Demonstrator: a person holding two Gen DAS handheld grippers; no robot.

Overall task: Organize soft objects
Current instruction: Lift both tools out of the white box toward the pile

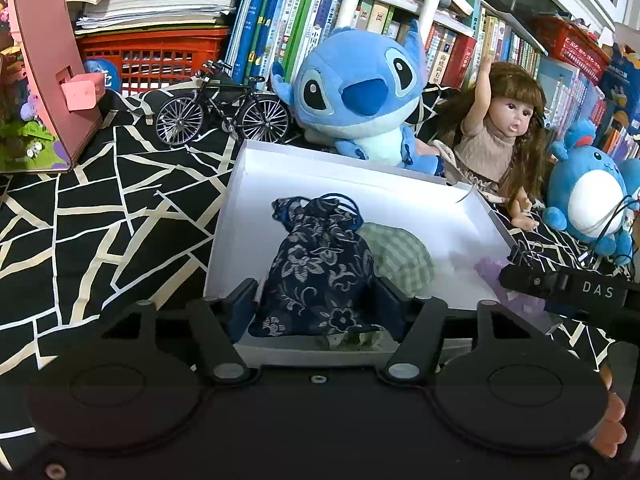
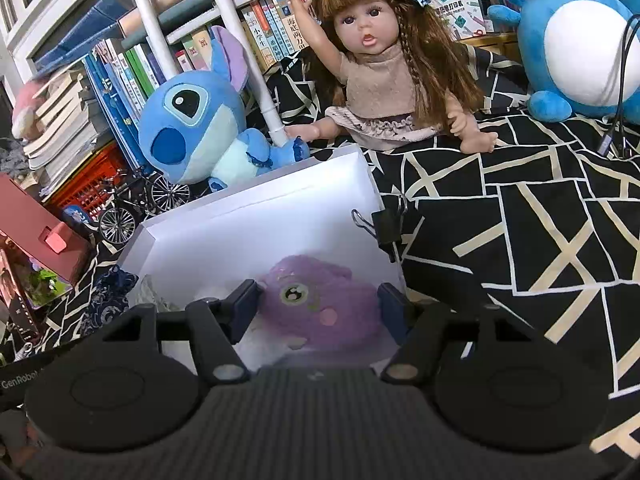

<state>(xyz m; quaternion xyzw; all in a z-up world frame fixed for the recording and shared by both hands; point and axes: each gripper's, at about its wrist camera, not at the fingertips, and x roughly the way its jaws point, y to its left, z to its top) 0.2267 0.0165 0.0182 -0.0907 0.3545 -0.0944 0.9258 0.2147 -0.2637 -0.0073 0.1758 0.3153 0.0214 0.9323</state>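
While in the white box, floral pouch between left tool fingers

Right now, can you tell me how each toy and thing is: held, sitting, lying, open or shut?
navy floral pouch: between left gripper fingers, over the box.
purple plush: between right gripper fingers, in the box.
green checked pouch: lying in box.
white box: open, no lid.
Stitch plush: sitting.
doll: sitting, arm raised.

Box on the cloth, toys behind.
In the box: pouch left, checked bag beside it, plush right. Behind: bicycle, stuffed toy, doll, left to right.
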